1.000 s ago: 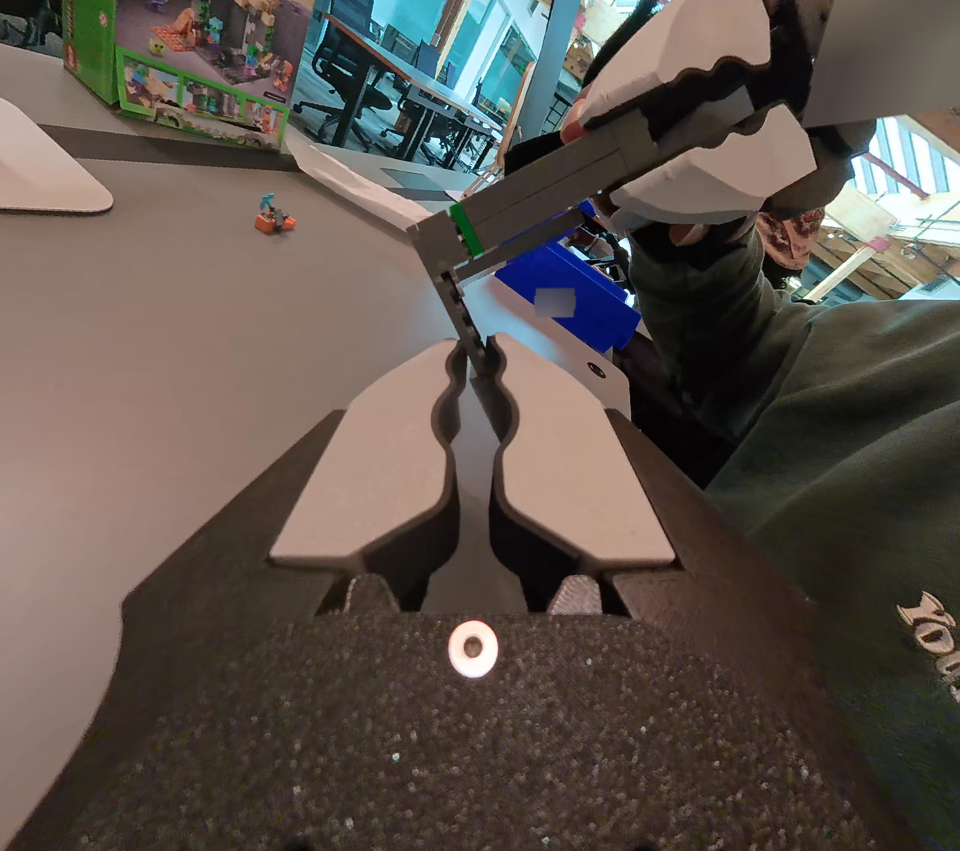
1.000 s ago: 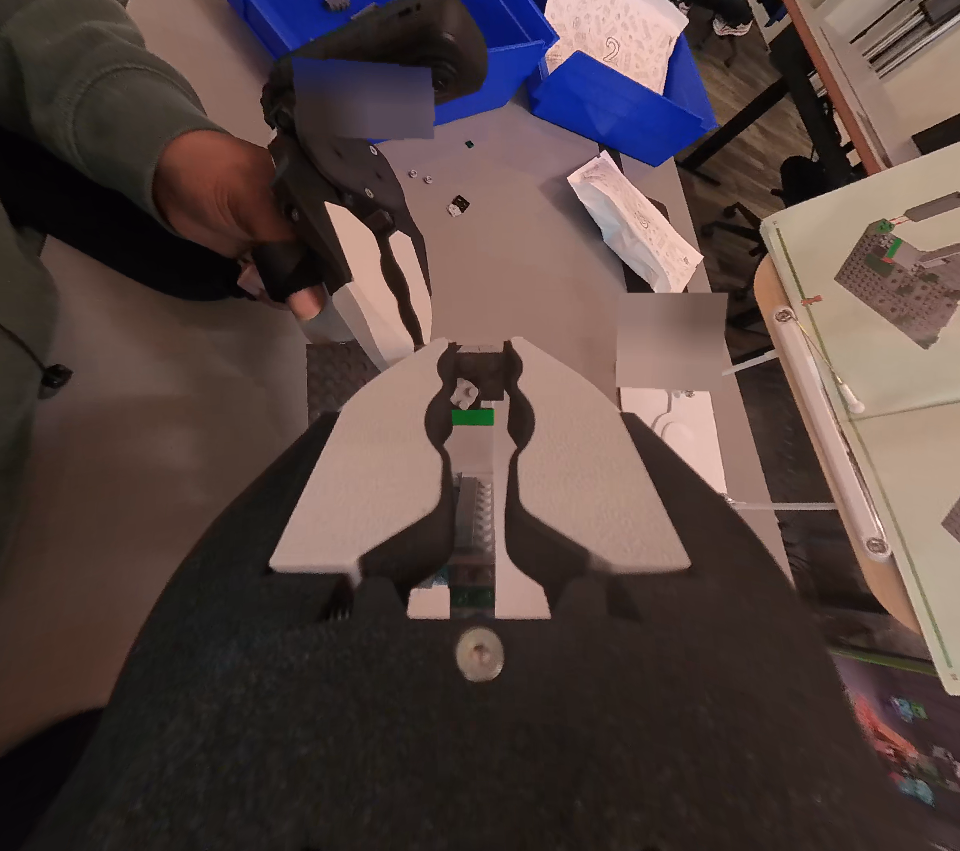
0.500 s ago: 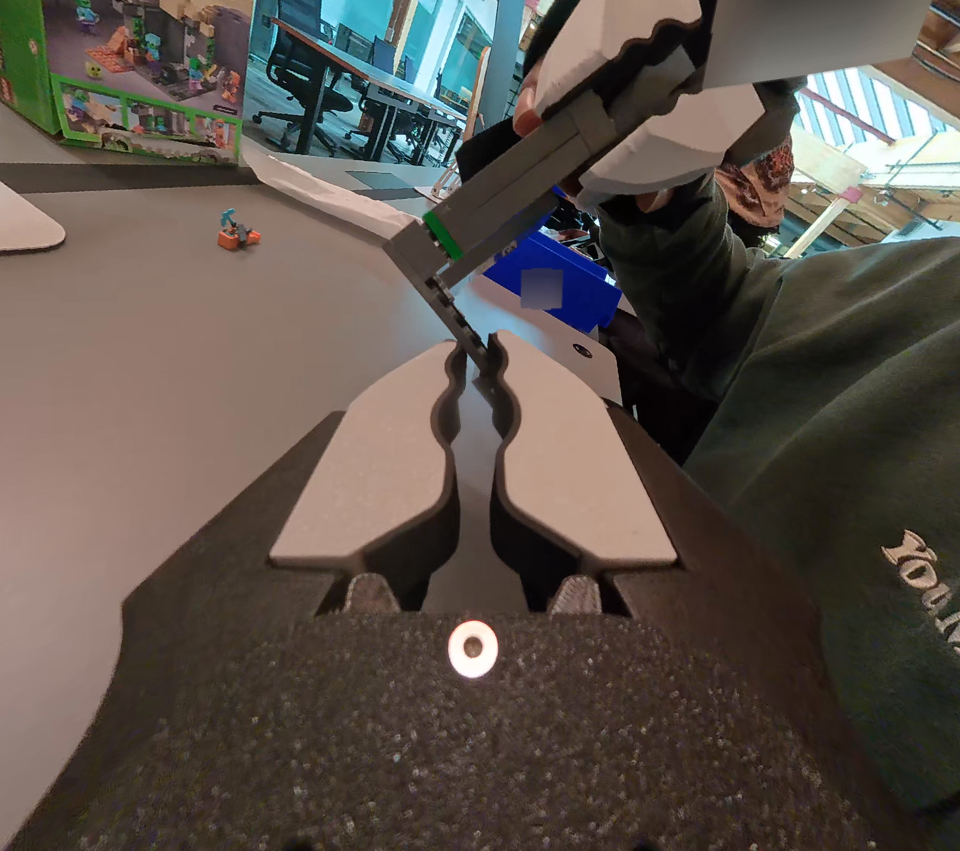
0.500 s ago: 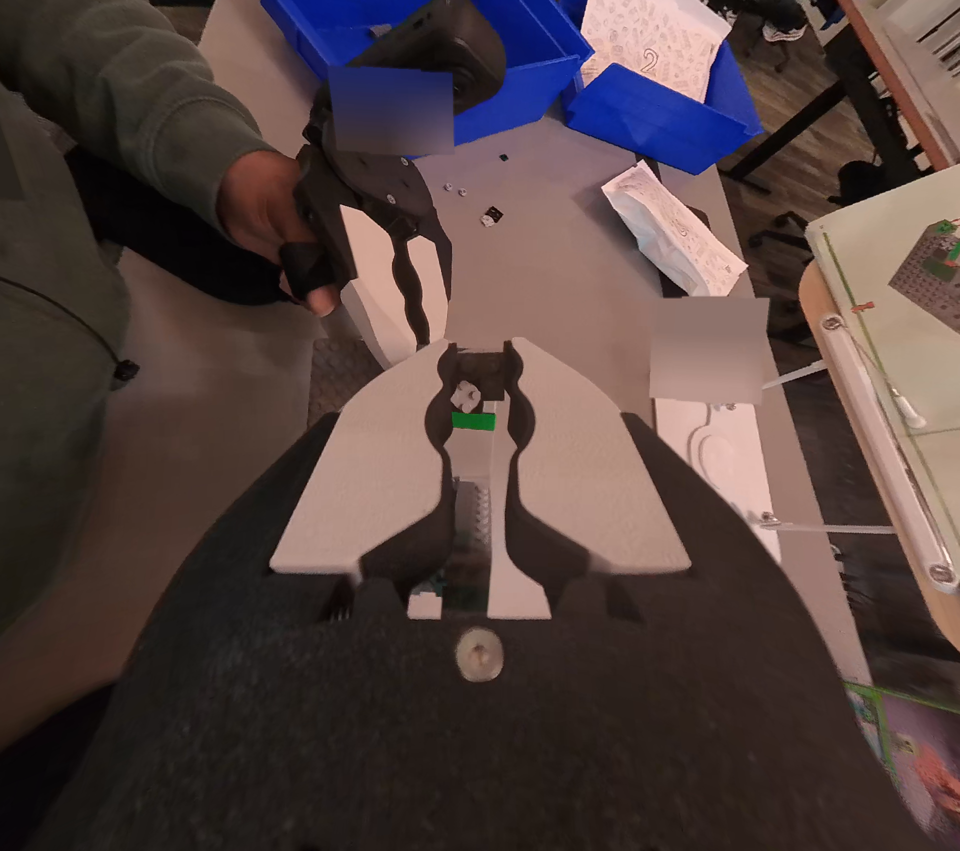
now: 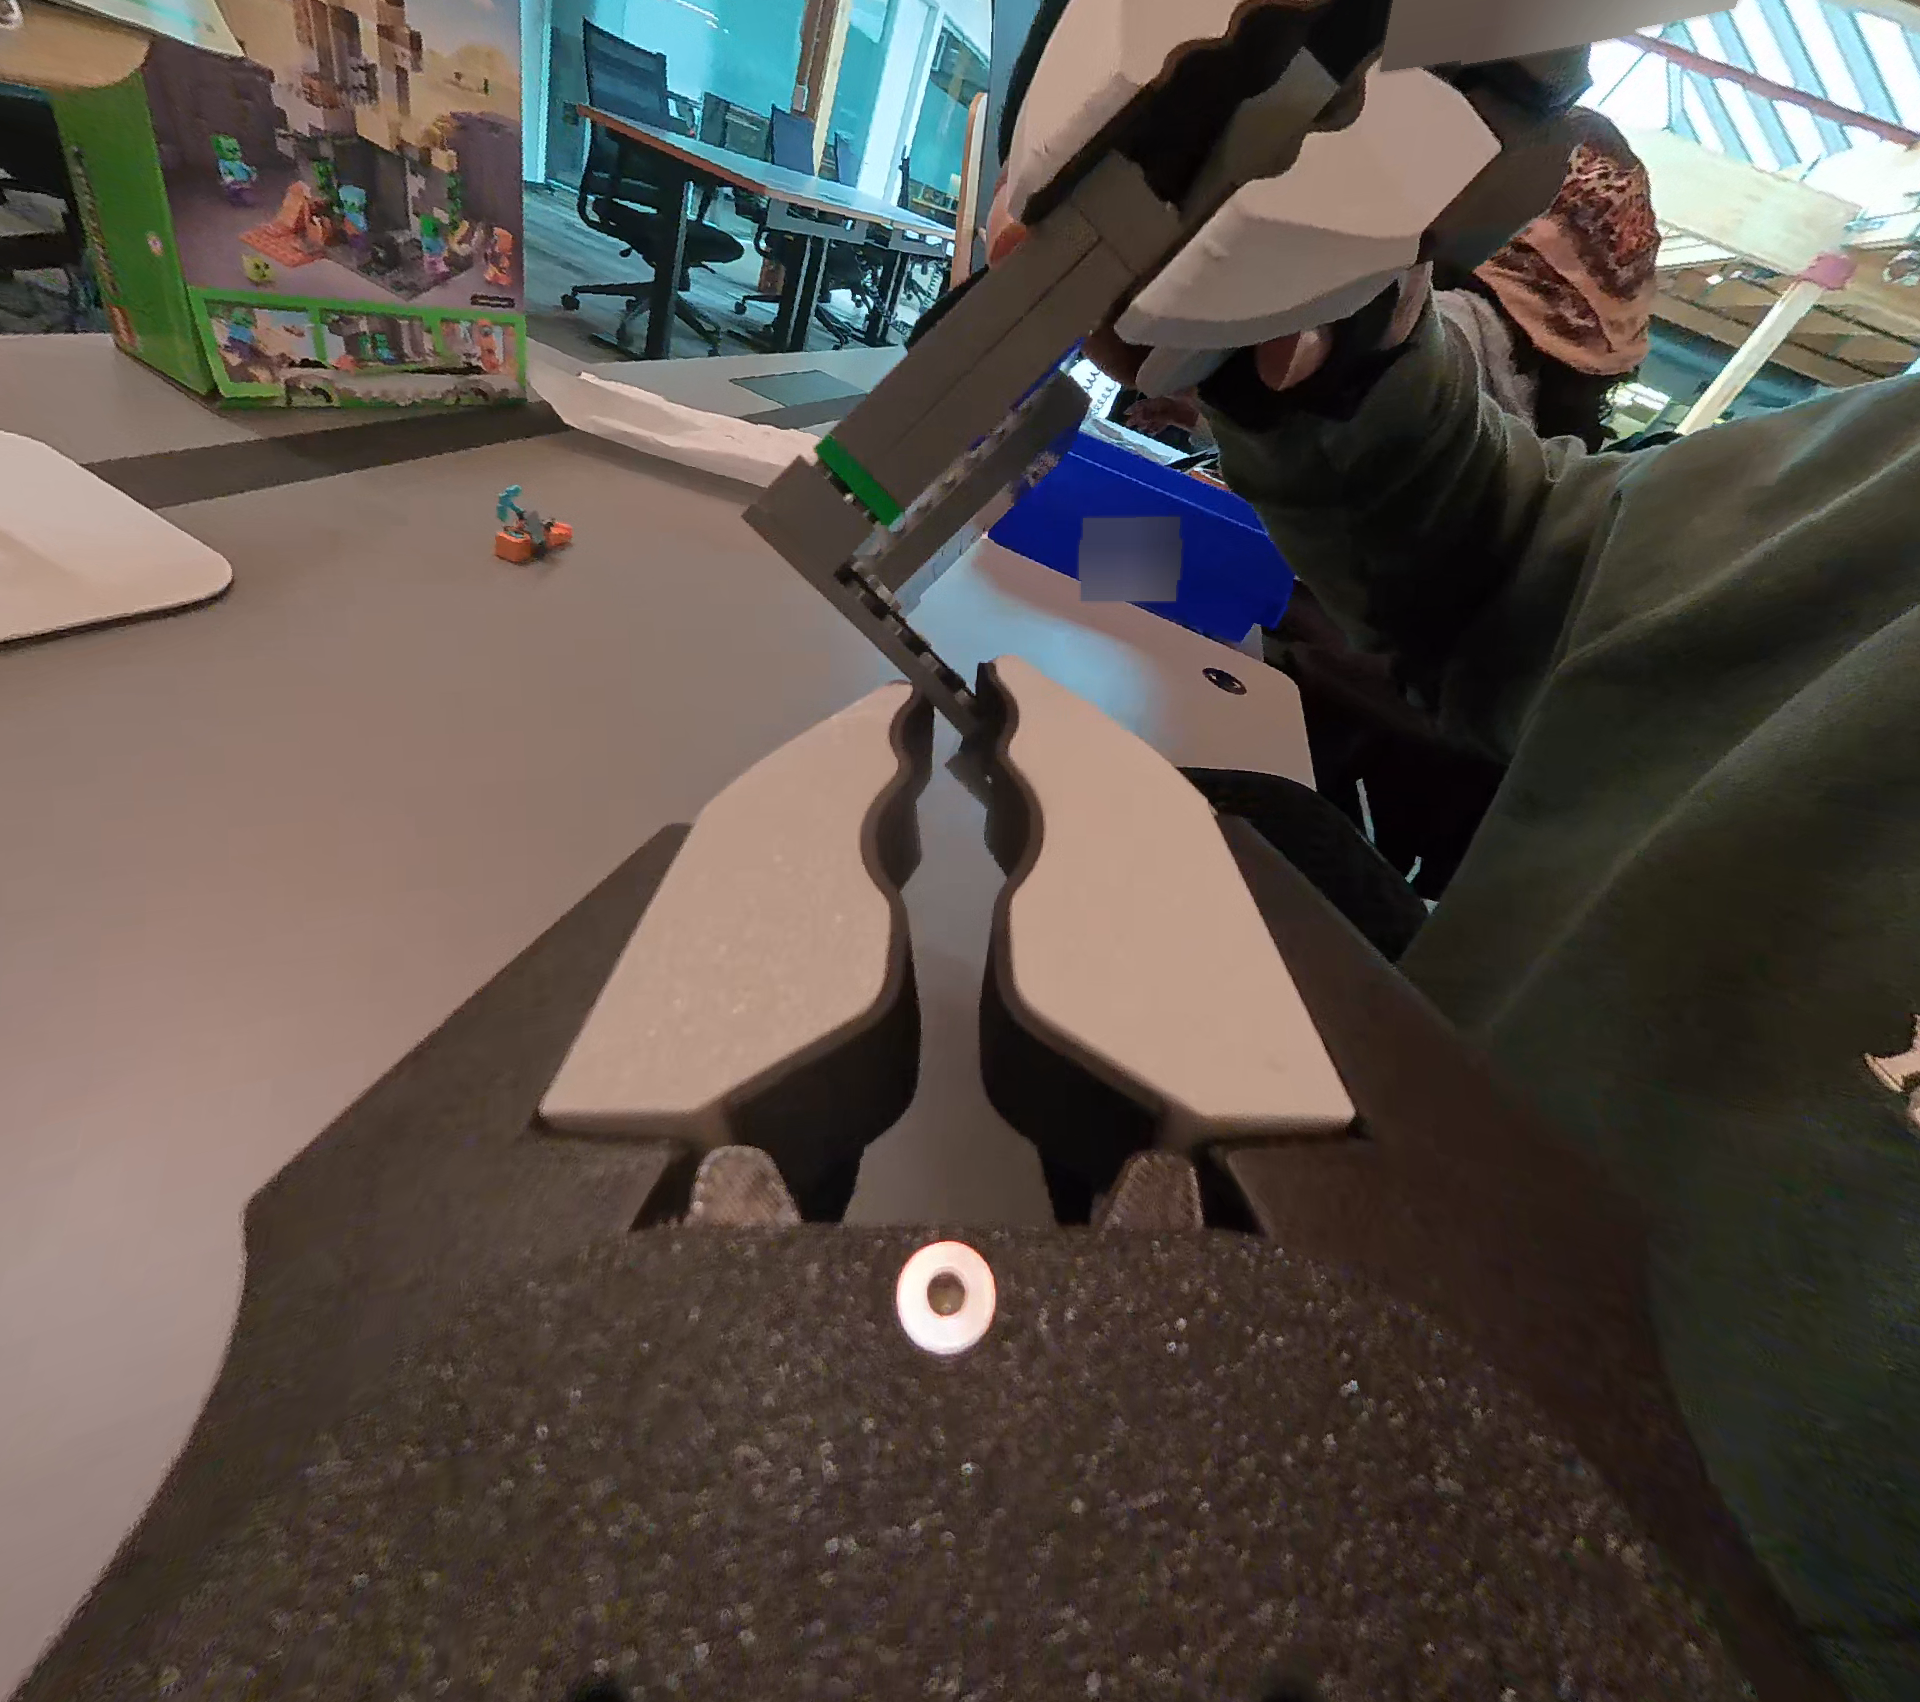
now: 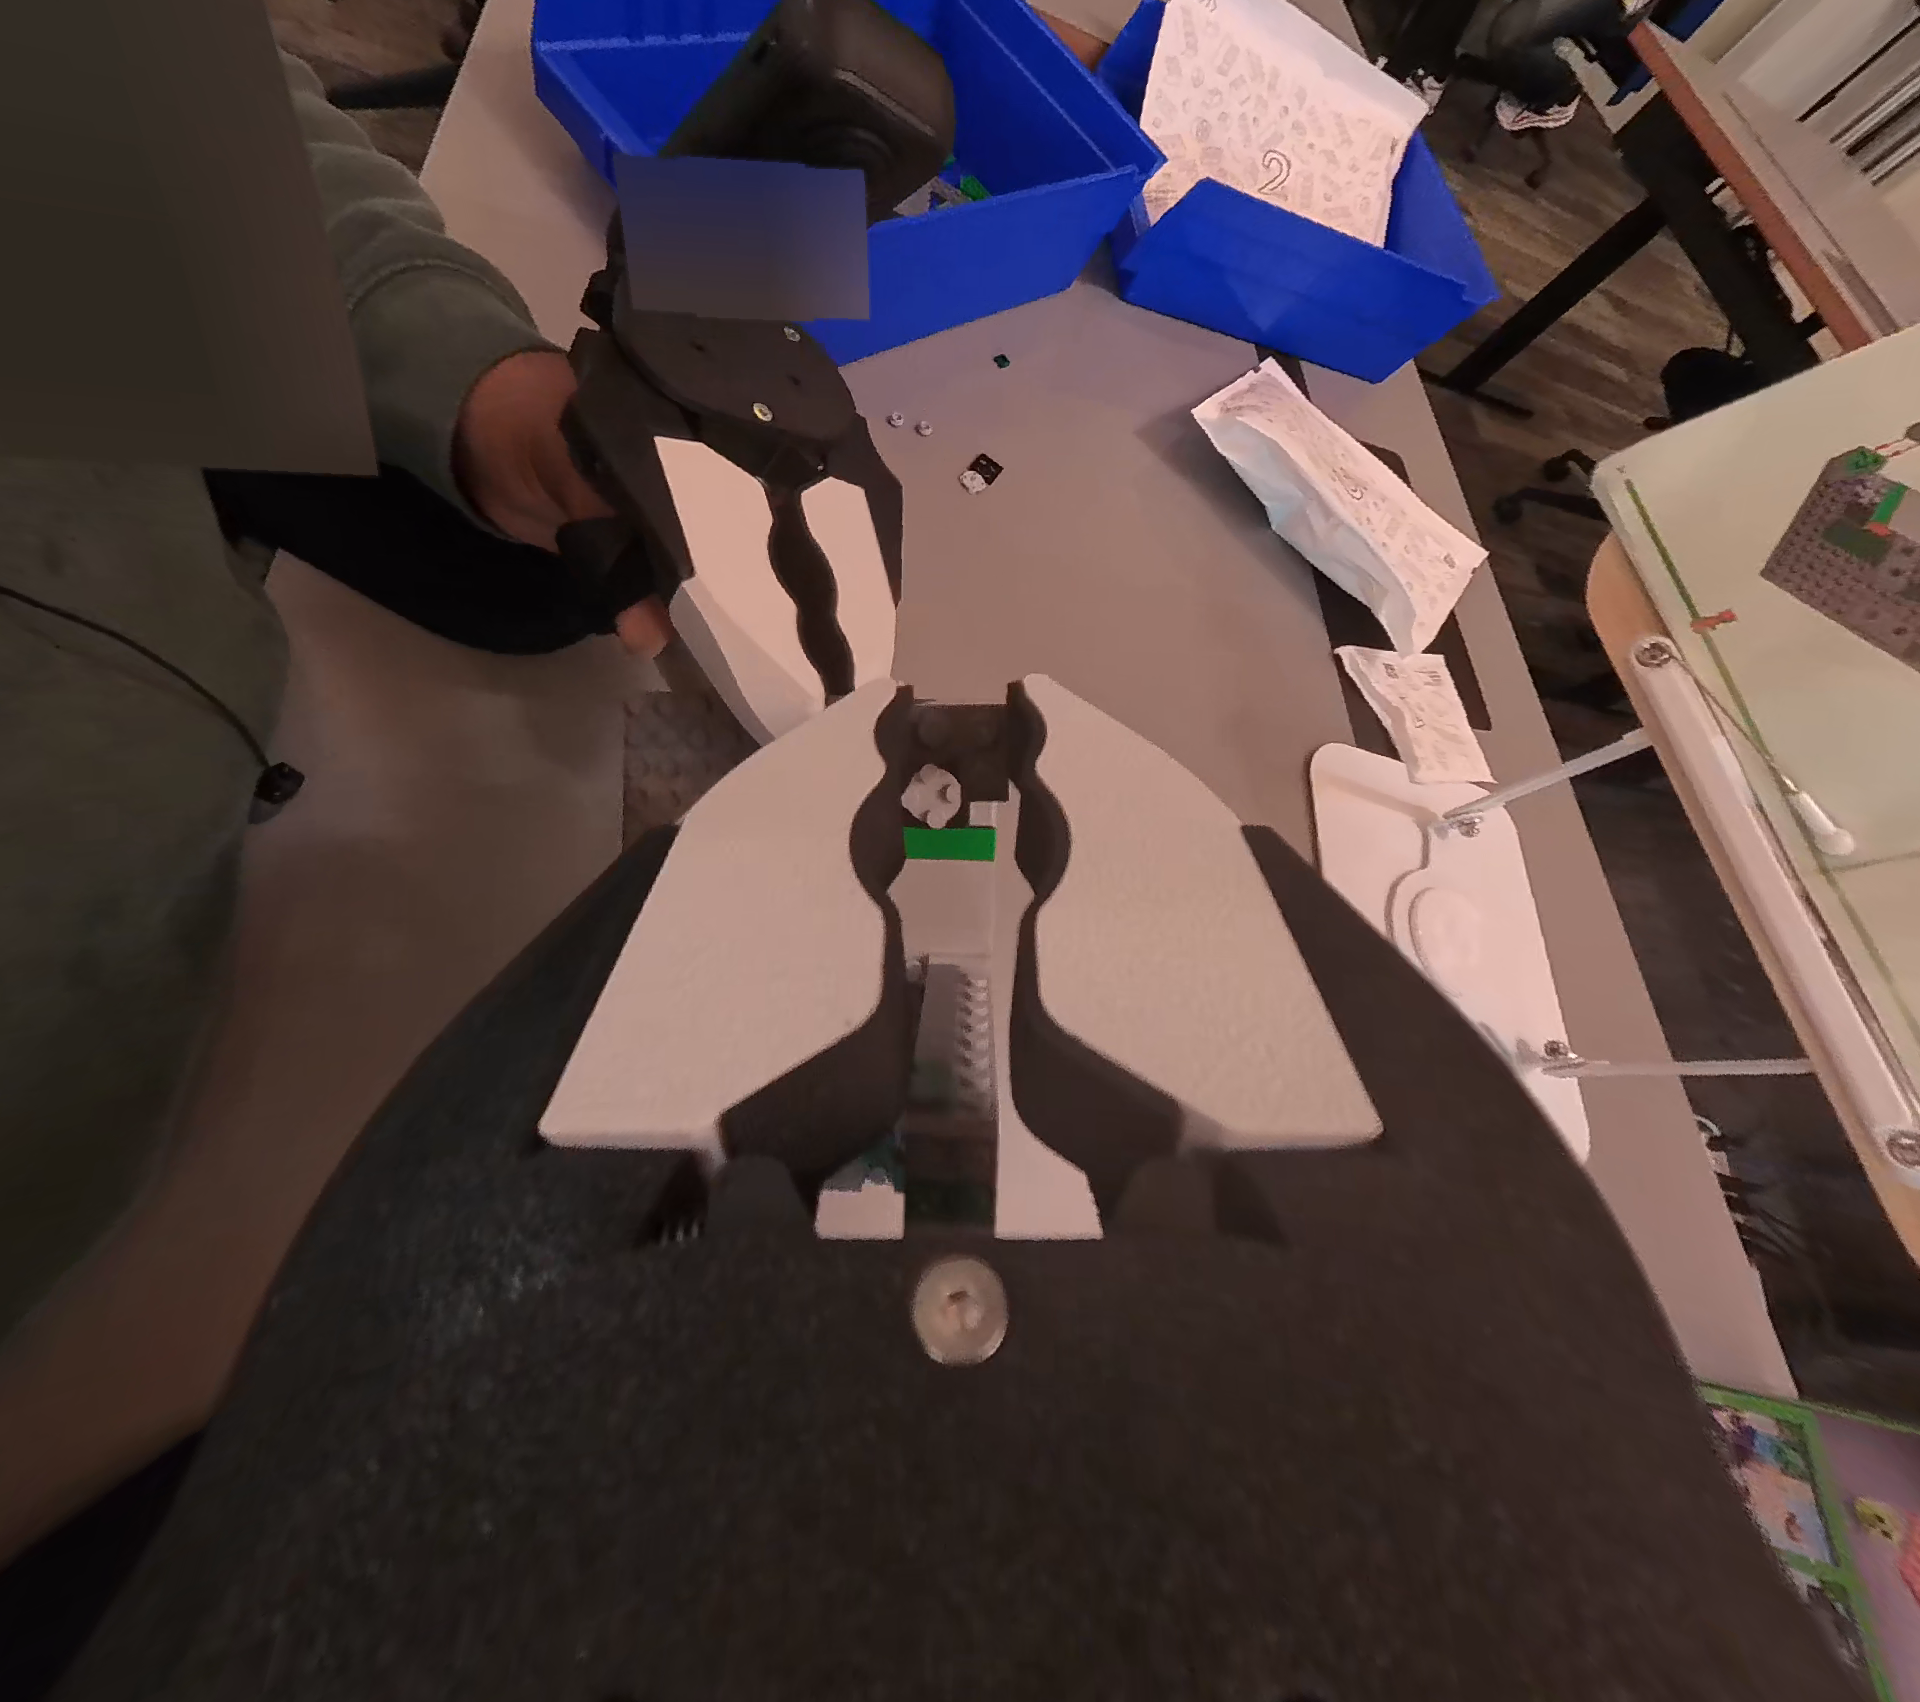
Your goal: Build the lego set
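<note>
My right gripper (image 6: 961, 696) is shut on a long grey Lego assembly (image 6: 951, 904) with a green stripe (image 6: 948, 844) near its far end. In the left wrist view the right gripper (image 5: 1081, 270) holds this assembly (image 5: 987, 343) slanting down to the left, above the table. A dark grey studded plate (image 5: 894, 613) hangs from the assembly's lower end. My left gripper (image 5: 954, 686) is shut on the plate's free end. The left gripper also shows in the right wrist view (image 6: 836, 665), meeting the assembly's tip.
Two blue bins (image 6: 1039, 218) (image 6: 1299, 270) stand at the far table end, one with a paper bag (image 6: 1278, 94). Another bag (image 6: 1340, 509), loose small pieces (image 6: 977, 473), a white tray (image 6: 1444, 925) and an instruction sheet (image 6: 1818, 613) lie right. The set's box (image 5: 312, 125) and a small figure (image 5: 530, 535) are far left. Across from one pair of fingers to the other is roughly 7 cm.
Both grippers keep their hold. The right gripper has lifted and tilted the assembly steeper, and the joined pieces have shifted a little towards the box.
</note>
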Tool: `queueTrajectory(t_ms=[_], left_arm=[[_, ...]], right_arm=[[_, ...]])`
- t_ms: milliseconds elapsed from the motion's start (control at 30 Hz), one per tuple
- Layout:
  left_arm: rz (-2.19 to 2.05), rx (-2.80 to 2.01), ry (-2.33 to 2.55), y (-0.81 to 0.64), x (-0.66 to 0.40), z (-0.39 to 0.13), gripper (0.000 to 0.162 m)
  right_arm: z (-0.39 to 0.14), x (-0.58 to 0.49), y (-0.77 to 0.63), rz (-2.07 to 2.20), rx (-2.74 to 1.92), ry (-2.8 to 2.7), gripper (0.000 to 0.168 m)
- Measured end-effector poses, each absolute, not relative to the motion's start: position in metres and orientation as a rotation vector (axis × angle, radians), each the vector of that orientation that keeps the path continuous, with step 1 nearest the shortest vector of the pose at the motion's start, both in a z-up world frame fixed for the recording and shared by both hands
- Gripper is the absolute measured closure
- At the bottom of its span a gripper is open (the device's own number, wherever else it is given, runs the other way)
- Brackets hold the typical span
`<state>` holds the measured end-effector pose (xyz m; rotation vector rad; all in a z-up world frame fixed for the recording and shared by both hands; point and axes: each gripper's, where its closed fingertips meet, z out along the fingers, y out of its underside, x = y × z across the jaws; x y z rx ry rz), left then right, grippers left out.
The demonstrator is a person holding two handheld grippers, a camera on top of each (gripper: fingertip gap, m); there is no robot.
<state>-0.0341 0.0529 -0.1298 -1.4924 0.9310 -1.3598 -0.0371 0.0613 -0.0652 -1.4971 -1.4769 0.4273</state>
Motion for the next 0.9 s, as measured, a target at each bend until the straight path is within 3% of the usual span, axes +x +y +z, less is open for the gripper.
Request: queueTrajectory(t_ms=[900], left_arm=[[-1.261, -1.413, 1.018, 0.043, -0.036, -0.126, 0.153]], right_arm=[[-0.064, -0.035, 0.058, 0.528, -1.449, -1.401, 0.151]])
